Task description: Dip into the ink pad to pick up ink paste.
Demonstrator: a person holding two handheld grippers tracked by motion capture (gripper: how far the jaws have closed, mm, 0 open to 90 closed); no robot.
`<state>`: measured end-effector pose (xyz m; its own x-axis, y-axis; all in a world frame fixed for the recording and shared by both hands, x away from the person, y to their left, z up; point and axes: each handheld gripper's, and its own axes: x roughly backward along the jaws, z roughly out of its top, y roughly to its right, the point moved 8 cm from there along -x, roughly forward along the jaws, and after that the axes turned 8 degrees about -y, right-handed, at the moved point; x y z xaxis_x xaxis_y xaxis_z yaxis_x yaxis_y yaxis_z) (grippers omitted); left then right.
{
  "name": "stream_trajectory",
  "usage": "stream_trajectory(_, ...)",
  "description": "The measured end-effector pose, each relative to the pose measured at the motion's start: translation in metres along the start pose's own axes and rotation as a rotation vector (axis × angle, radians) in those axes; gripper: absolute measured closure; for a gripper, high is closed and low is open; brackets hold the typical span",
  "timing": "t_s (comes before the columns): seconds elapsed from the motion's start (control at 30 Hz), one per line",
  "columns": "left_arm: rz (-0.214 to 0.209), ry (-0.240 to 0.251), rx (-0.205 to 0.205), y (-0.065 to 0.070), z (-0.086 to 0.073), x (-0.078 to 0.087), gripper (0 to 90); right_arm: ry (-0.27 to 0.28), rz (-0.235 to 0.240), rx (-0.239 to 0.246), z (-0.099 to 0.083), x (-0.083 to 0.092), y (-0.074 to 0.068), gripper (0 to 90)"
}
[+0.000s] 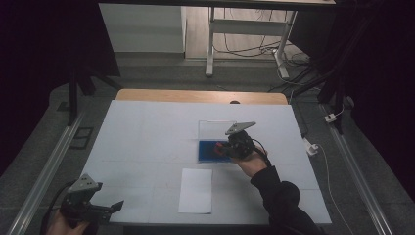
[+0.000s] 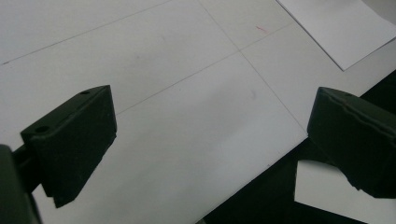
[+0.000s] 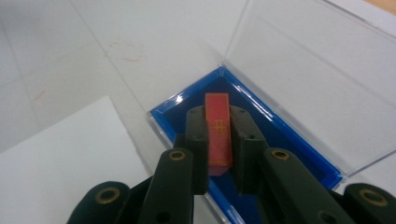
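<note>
A white table top point(image 1: 147, 142) takes up the middle of the high view, crossed by faint seam lines, with a strip of bare wood along its far edge. Grey carpeted floor lies around it, a metal rail runs down each side, and dark curtains close off the left and right of the frame. At the top stand the white legs of another desk point(image 1: 210, 44) with cables tangled on the floor beneath.

Right of centre in the high view, the right gripper point(image 1: 226, 148) reaches into a blue case point(image 1: 204, 152) whose clear lid point(image 1: 215, 128) lies open on the far side. In the right gripper view its jaws are clamped on a red block point(image 3: 218, 135) with thin gold lines on its face; the block sits over the case's dark blue tray point(image 3: 299, 149), though whether it touches the bottom is hard to judge from here. A few faint reddish marks dot the table at that view's upper left.

A white sheet of paper point(image 1: 196, 190) lies just below the case in the high view, near the table's front edge.

The left gripper point(image 1: 116, 205) sits at the lower left of the high view, at the table's front corner. Its jaws stand wide apart with nothing between them, over the white surface and its edge.
</note>
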<state>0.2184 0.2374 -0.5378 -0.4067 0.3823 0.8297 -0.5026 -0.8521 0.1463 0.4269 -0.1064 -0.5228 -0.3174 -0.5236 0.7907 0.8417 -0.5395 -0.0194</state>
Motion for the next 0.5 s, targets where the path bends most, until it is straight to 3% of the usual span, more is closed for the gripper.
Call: stream_trajectory(0.5, 0.002, 0.001, 0.002, 0.0, 0.0, 0.0, 1.7, 0.028, 0.055, 0.02, -0.002, 0.018, -0.025, 79.2)
